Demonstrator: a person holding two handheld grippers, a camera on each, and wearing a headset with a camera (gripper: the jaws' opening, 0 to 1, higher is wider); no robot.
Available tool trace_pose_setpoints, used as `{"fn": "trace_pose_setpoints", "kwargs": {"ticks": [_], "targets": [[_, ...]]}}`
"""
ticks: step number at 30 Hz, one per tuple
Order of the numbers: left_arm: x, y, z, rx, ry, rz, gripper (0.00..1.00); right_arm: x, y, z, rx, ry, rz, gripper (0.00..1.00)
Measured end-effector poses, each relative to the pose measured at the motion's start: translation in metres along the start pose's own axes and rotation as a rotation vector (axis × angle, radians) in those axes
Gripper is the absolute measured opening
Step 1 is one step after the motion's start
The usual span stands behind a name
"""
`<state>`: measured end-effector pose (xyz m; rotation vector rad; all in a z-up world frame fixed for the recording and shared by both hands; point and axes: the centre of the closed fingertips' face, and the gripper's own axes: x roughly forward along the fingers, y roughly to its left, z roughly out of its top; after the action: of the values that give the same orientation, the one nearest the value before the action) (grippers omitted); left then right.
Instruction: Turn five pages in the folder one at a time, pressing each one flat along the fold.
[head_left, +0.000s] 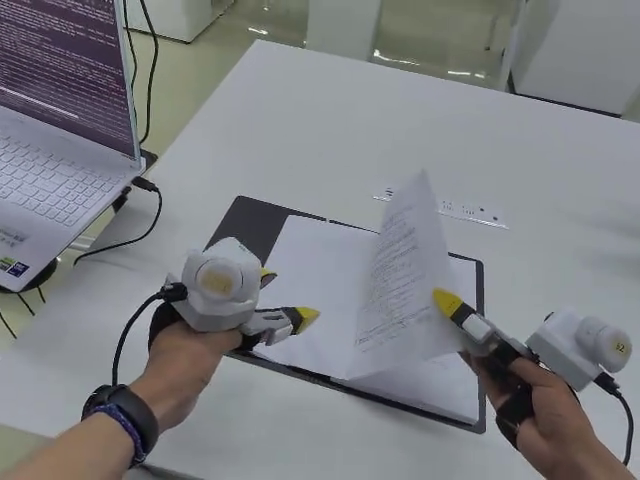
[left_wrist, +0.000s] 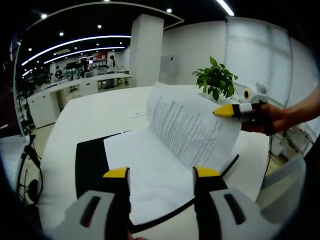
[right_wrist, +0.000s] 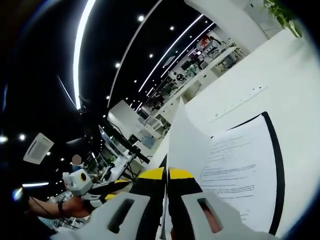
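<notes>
Item 1, right hand-held gripper (head_left: 447, 300): I have it over the near-right part of the tabletop (head_left: 400, 110). In the right gripper view its jaws are pinched together on the free edge of one page (head_left: 405, 270).

Item 2, that page: a white sheet of dense print, lifted and standing about upright over the fold (head_left: 352, 368), bowed a little along its height.

Item 3, folder (head_left: 250, 215): black and lying open and flat near the tabletop's near edge. A pale left-hand sheet (head_left: 310, 285) is already down, and more printed sheets lie under the raised page.

Item 4, left hand-held gripper (head_left: 287, 295): its jaws are spread and hold nothing. It sits at the folder's near-left edge, over the left-hand sheet.

Item 5, the governing relation: the fold runs from the near edge of the folder to its far edge and lies just to the right of the left hand-held gripper. I judge that one the nearer for pressing once the page comes over leftward.

Item 6, laptop (head_left: 50, 150): open at the far-left edge of the tabletop, well apart from the folder.
</notes>
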<state>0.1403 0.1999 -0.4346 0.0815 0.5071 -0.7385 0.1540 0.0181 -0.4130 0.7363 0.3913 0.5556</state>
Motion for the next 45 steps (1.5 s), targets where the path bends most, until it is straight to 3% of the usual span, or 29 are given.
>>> {"fn": "trace_pose_setpoints", "kwargs": {"ticks": [9, 26, 31, 45], "targets": [[-0.023, 0.024, -0.004, -0.011, -0.013, 0.040, 0.53, 0.025, 0.016, -0.003, 0.012, 0.001, 0.030, 0.00], [-0.056, 0.055, -0.016, -0.030, -0.009, 0.083, 0.59, 0.069, 0.039, -0.017, 0.034, 0.033, 0.071, 0.00], [-0.063, 0.061, -0.019, -0.034, -0.008, 0.092, 0.60, 0.081, 0.042, -0.023, 0.049, 0.041, 0.072, 0.00], [-0.076, 0.061, -0.022, -0.037, -0.006, 0.095, 0.63, 0.113, 0.046, -0.051, 0.081, 0.093, 0.076, 0.00]]}}
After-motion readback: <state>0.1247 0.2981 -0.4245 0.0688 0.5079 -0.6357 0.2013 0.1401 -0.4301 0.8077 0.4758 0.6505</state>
